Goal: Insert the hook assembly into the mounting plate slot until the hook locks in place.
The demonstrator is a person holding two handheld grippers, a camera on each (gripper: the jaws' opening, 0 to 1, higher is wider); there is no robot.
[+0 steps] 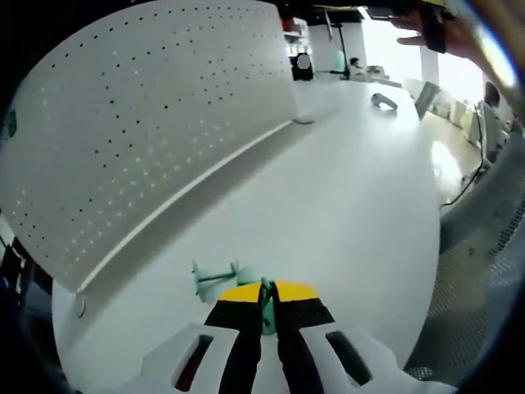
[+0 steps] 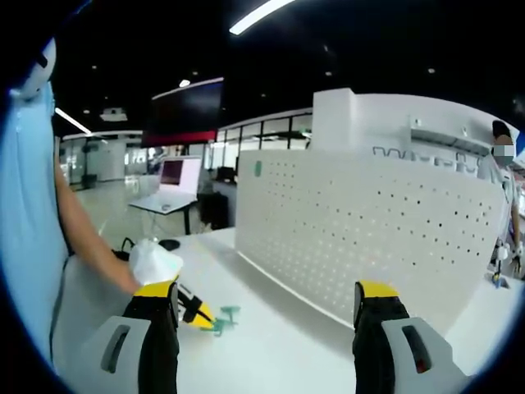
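The left gripper has its yellow-tipped jaws pinched together on the green hook assembly, whose prongs stick out toward ten o'clock, low over the white table. The white perforated mounting plate stands upright beyond it, from nine to twelve o'clock, apart from the hook. In the right gripper view, the right gripper hangs with jaws spread wide and nothing between them; the hook assembly sits at seven o'clock, pinched by the left gripper under a gloved hand. The mounting plate rises straight ahead. A laptop rests on a far desk.
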